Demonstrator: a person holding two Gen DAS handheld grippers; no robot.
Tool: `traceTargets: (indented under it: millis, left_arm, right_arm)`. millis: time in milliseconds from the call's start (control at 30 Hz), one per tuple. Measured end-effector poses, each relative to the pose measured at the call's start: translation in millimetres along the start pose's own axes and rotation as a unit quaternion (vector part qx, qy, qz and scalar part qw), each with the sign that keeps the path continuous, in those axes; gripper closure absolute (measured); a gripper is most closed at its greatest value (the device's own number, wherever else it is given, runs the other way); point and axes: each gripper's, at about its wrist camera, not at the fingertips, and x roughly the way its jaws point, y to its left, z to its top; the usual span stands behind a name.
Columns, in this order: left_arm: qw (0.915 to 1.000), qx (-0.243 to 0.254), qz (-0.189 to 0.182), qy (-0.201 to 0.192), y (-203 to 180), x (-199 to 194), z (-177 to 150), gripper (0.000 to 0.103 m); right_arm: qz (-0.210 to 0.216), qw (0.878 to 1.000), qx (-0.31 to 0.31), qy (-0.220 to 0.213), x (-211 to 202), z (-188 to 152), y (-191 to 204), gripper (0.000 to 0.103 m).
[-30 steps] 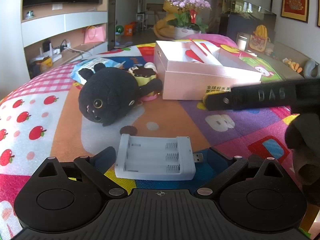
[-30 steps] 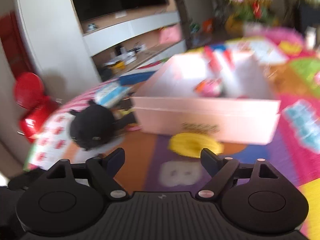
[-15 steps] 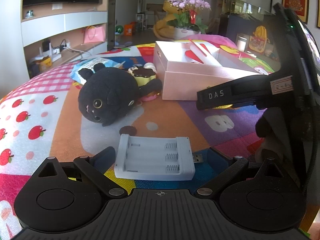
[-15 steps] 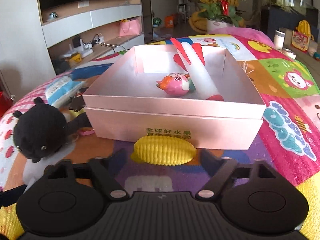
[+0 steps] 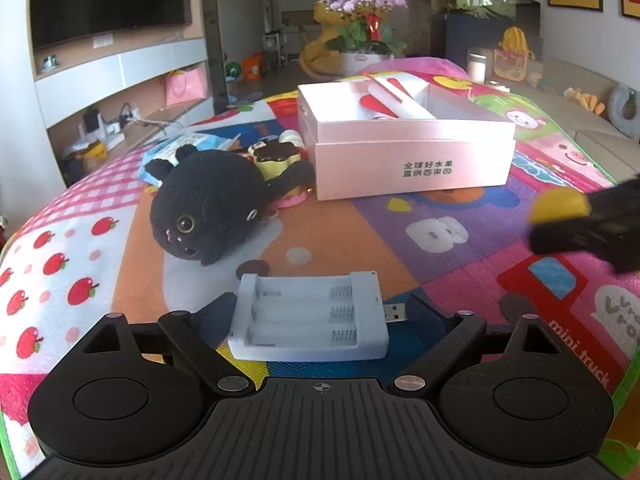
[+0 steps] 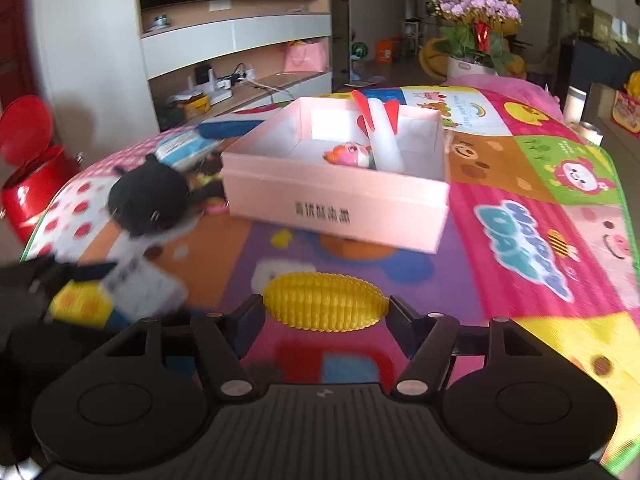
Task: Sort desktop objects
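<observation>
My right gripper is shut on a yellow toy corn and holds it above the mat, in front of the pink box. The corn and right gripper show blurred at the right of the left wrist view. The box holds a white and red tube and a small pink toy. My left gripper stands around a grey battery charger; whether it grips it I cannot tell. A black plush cat lies left of the box.
A colourful play mat covers the table. A chocolate cake toy and a blue packet lie behind the plush cat. A red bin stands off the table's left edge. Flowers stand far behind.
My right gripper has closed on the yellow corn and pulled it back and up from the box's front. My left gripper and the charger have not moved.
</observation>
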Motion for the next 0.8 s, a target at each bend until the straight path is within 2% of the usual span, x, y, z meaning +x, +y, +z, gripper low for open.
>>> traceTargets:
  millis: [100, 233, 400, 500, 600, 667, 700, 733, 767, 800]
  left_arm:
    - [0.9999, 0.010, -0.005, -0.003, -3, -4, 0, 0.009]
    - [0.9984, 0.015, -0.055, 0.001, -9, -17, 5, 0.009]
    - [0.9952, 0.035, -0.072, -0.056, -14, -38, 44, 0.009]
    - [0.9907, 0.054, -0.074, -0.100, -17, -37, 83, 0.009]
    - [0.9853, 0.061, -0.063, -0.146, -25, -25, 126, 0.009]
    - [0.9821, 0.058, -0.079, -0.160, -28, -10, 150, 0.005]
    - [0.9827, 0.057, -0.084, -0.155, -28, -2, 158, 0.003]
    - [0.9842, 0.053, -0.081, -0.148, -27, 4, 163, 0.003]
    - [0.9859, 0.046, -0.076, -0.142, -24, 8, 164, 0.003]
    - [0.9874, 0.036, -0.068, -0.138, -19, 10, 160, 0.002]
  right_arm:
    - [0.008, 1.000, 0.001, 0.000, -20, -11, -7, 0.036]
    - [0.021, 1.000, 0.005, -0.010, -42, -19, -18, 0.036]
    - [0.022, 0.998, 0.003, -0.063, -68, -7, -25, 0.036]
    - [0.010, 0.994, 0.016, -0.107, -74, 26, -36, 0.036]
    - [0.006, 0.988, 0.037, -0.148, -72, 77, -49, 0.036]
    - [0.017, 0.985, 0.051, -0.161, -64, 113, -56, 0.035]
    - [0.020, 0.984, 0.059, -0.165, -57, 129, -59, 0.031]
    - [0.017, 0.984, 0.062, -0.166, -51, 140, -60, 0.018]
    - [0.007, 0.982, 0.066, -0.175, -46, 150, -61, 0.011]
    - [-0.002, 0.980, 0.066, -0.185, -42, 154, -61, 0.009]
